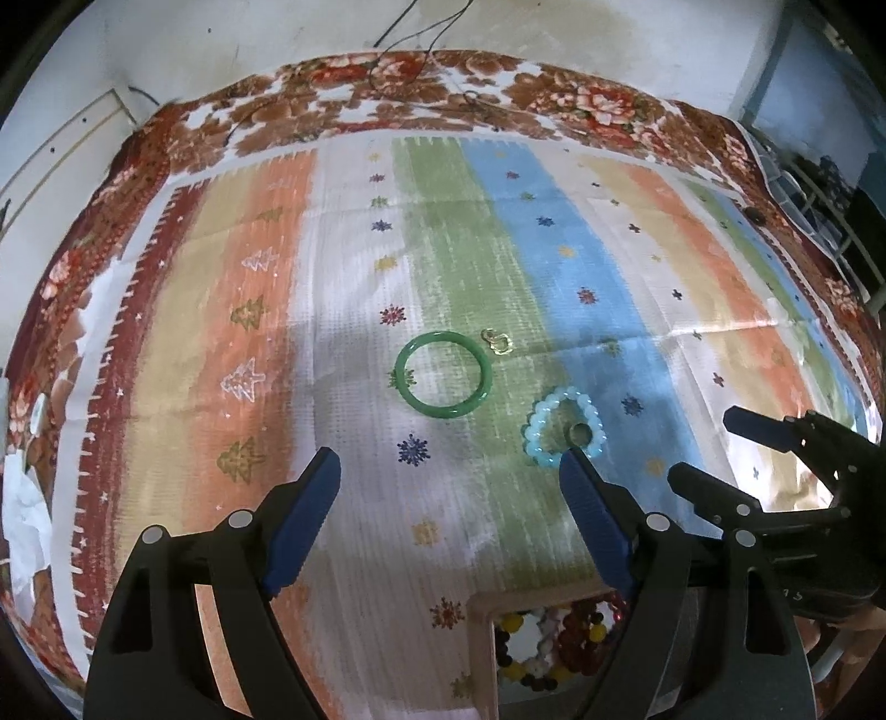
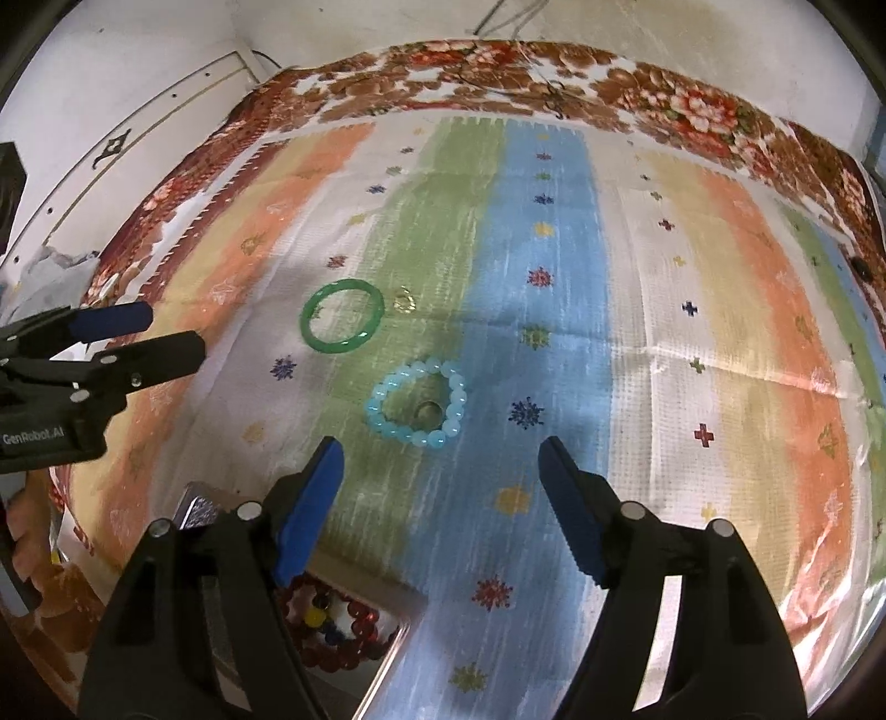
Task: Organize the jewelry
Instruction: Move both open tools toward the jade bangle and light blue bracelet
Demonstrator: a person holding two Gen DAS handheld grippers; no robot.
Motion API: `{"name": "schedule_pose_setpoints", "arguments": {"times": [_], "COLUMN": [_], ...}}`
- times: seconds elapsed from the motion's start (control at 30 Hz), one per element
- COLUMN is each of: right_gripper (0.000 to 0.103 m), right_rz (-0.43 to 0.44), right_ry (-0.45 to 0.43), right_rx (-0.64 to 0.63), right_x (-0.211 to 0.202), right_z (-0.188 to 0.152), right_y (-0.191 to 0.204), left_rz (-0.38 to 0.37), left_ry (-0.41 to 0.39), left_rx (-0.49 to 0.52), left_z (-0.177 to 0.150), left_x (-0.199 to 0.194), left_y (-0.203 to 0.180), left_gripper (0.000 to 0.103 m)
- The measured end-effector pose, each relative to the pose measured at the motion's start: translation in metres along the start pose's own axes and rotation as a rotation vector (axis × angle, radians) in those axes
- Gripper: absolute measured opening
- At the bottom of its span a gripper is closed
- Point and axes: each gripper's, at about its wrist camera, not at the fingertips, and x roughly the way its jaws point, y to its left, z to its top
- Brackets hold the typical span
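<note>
My left claw (image 1: 449, 468) and right claw (image 2: 440, 457) both gape wide, gripping nothing. At six o'clock sits the box (image 1: 480, 653) of beads. Toward twelve lie the pale blue bead bracelet (image 2: 416, 409), then the green bangle (image 1: 443, 373) and small gold piece (image 1: 496, 341) on the striped cloth (image 1: 554, 266).

we've got a striped snowflake-print cloth (image 1: 343, 266) over a floral blanket (image 1: 581, 99), scuffed white wall (image 1: 221, 39) behind, cables (image 1: 410, 33) dangling
</note>
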Motion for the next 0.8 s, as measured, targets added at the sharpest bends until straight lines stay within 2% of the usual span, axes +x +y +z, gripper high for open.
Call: {"name": "schedule_pose_setpoints", "arguments": {"times": [0.1,0.3,0.5,0.8], "right_gripper": [0.073,0.073,0.073,0.073], "right_rz": [-0.007,-0.001,-0.074,-0.073], "right_ry": [0.023,0.014,0.016,0.037], "right_rx": [0.008,0.004,-0.037,-0.038], "right_x": [0.007,0.009,0.022,0.046], "right_z": [0.000,0.003,0.009,0.023], "right_y": [-0.004,-0.005,-0.004,-0.007], "left_rz": [-0.001,-0.011,-0.019,0.011], "left_ry": [0.007,-0.005,-0.061,-0.018], "left_rx": [0.001,0.012,0.039,0.009], "left_z": [0.004,0.010,0.014,0.021], "left_x": [0.007,0.008,0.011,0.031], "left_y": [0.002,0.001,0.000,0.009], "left_gripper": [0.081,0.081,0.081,0.081]}}
